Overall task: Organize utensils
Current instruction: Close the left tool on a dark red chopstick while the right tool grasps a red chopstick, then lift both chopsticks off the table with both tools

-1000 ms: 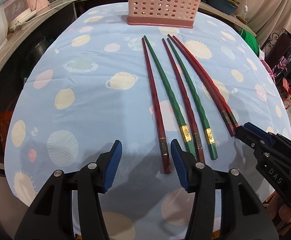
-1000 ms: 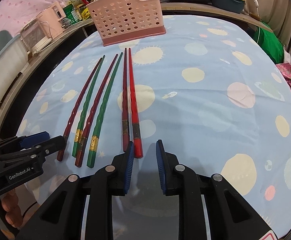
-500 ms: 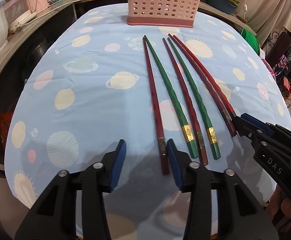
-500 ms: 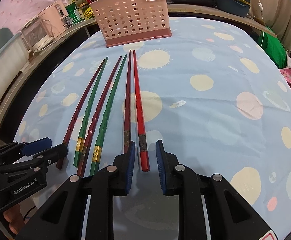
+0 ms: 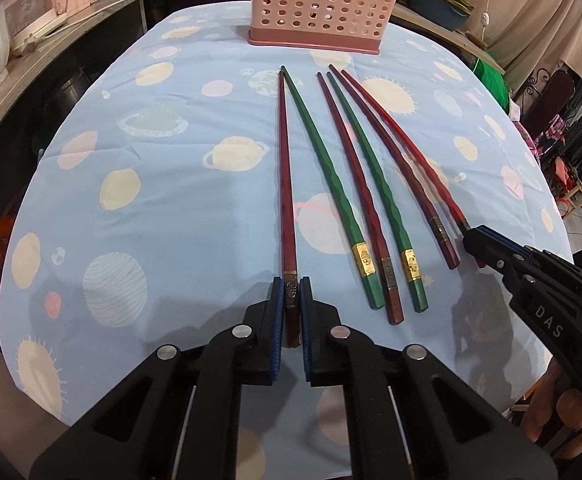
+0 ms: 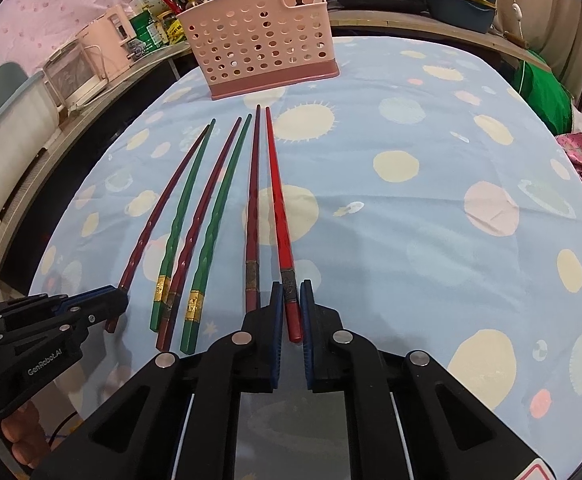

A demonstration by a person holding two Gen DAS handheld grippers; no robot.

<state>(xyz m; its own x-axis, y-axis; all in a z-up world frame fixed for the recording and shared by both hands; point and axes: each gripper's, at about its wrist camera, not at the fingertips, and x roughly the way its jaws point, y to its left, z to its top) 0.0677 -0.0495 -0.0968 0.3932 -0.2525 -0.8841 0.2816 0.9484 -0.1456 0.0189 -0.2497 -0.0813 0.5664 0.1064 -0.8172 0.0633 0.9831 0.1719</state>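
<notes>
**Both grippers clamp a chopstick at once**

Six chopsticks lie fanned out on the blue planet-print tablecloth [image 5: 163,208], thick ends toward the cameras, tips aimed at the pink perforated utensil basket [image 5: 323,4] standing at the far side of the table.

The left gripper [image 5: 292,294] has just been closing, and its blue pads now press on the thick end of the dark red chopstick [image 5: 285,168], the leftmost of the row. That stick runs straight ahead between the jaws, its tip just beside the tip of the neighbouring green chopstick [image 5: 327,168]. Whether its end has left the cloth, I cannot tell.

Over on the other side, the right gripper [image 6: 292,296] has been closing too, and it is clamped on the butt of the bright red chopstick [image 6: 277,196], the rightmost of the six. Just beside it lies a darker red chopstick [image 6: 252,208], untouched on the cloth, its end close to the gripper's left finger.

Between the two held sticks, three more rest flat: a green one with a gold band, a dark red one, then a second green chopstick [image 6: 219,216] with a gold band.

From the left wrist view, the right gripper shows at the right edge, with fingers of a hand [image 5: 559,412] beneath it.
</notes>
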